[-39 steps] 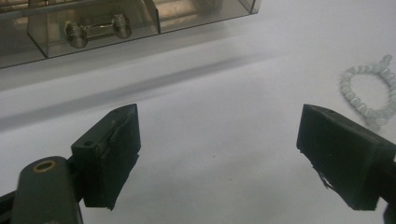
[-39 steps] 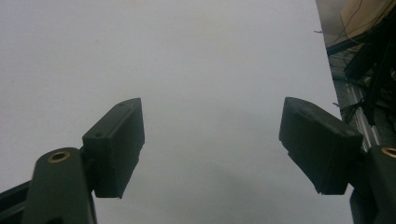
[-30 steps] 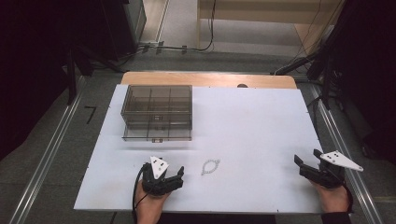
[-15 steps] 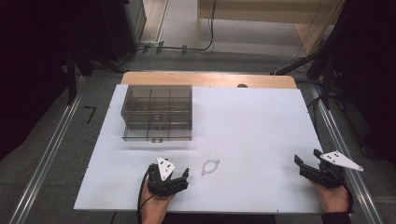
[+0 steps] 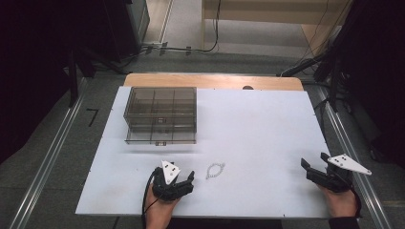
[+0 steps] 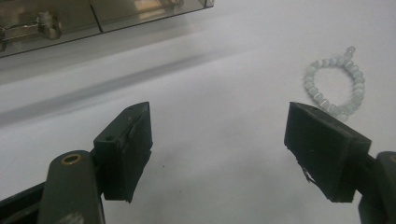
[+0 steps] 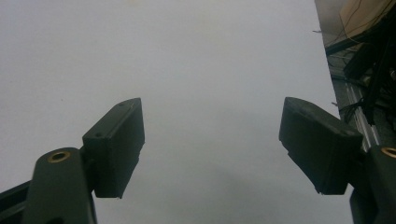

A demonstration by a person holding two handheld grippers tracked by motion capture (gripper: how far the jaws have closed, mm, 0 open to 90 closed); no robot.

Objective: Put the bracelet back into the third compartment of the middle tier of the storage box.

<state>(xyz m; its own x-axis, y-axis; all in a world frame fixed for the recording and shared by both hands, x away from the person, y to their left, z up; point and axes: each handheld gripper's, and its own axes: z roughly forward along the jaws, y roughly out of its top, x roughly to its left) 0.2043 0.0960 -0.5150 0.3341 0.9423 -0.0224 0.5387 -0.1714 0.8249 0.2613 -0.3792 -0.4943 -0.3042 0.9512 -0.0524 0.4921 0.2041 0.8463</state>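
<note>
A bracelet of pale beads [image 5: 215,170] lies on the white table sheet [image 5: 258,129] near the front. Just left of it, my left gripper [image 5: 188,182] rests low over the sheet, held by a hand. In the left gripper view the bracelet [image 6: 334,81] lies ahead and to the right, beyond the right pad [image 6: 322,149]. The left gripper [image 6: 219,135] is open; its jaws have just been closing a little with nothing between them. My right gripper [image 5: 314,161] sits at the front right, and in its own view it [image 7: 212,140] stands open over bare sheet.
A smoky see-through drawer box [image 5: 161,114] with several compartments stands at the back left; its front [image 6: 93,14] shows at the top of the left gripper view. A wooden strip [image 5: 215,81] runs behind the sheet. Cables and metal rails [image 5: 344,143] flank the table.
The left hand has edged slightly right, towards the bracelet. The right hand has kept still.
</note>
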